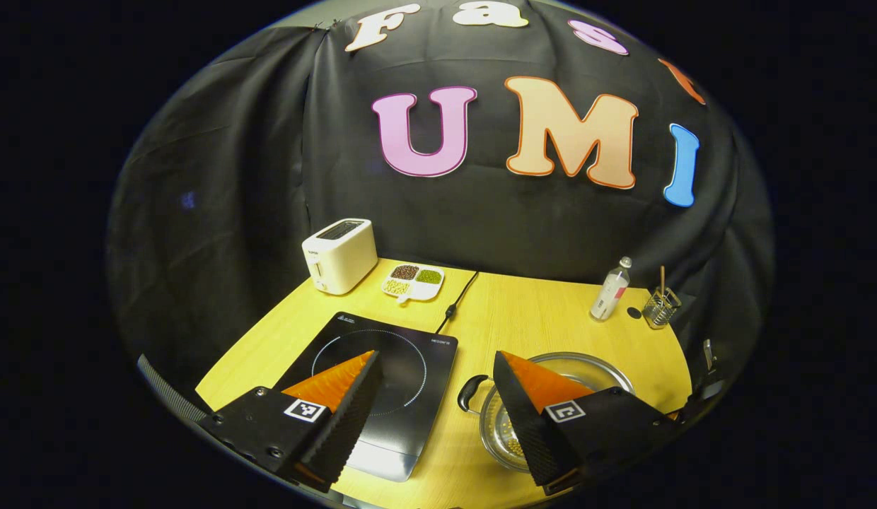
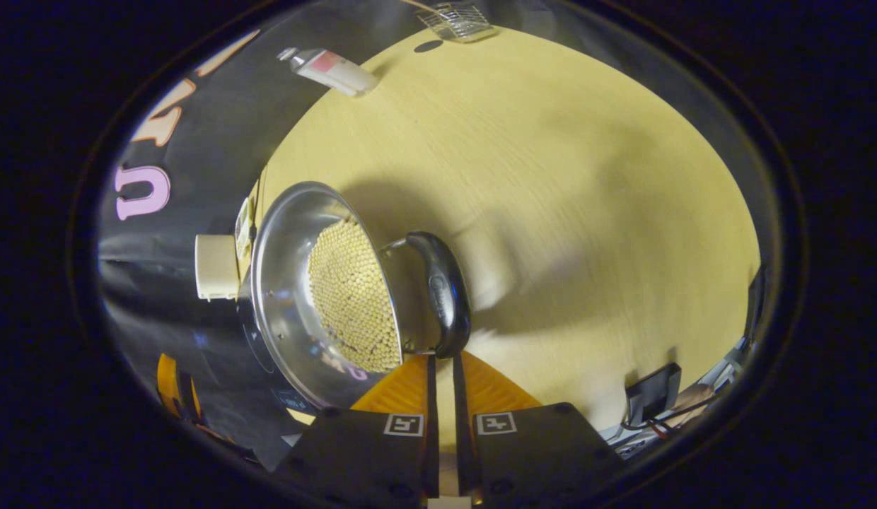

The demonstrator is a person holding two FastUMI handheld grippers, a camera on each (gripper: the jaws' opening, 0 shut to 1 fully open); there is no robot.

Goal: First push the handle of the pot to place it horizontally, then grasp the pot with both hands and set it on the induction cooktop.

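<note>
A steel pot (image 1: 587, 365) stands on the yellow table to the right of the black induction cooktop (image 1: 396, 367), its black side handle (image 1: 470, 393) pointing toward the cooktop. My left gripper (image 1: 436, 355) hovers open and wide above them, one finger over the cooktop and the other over the pot, holding nothing. In the right gripper view the pot (image 2: 290, 283) has a pale dotted bottom, and its other black handle (image 2: 445, 290) faces me. My right gripper (image 2: 442, 355) is shut, its tips right at the lower end of that handle.
A white toaster (image 1: 339, 254), a divided dish of beans (image 1: 413, 281) and the cooktop's cable (image 1: 456, 300) sit at the back. A bottle (image 1: 610, 290) and a glass holder (image 1: 661, 307) stand at the back right. Bare tabletop (image 2: 552, 177) lies beyond the handle.
</note>
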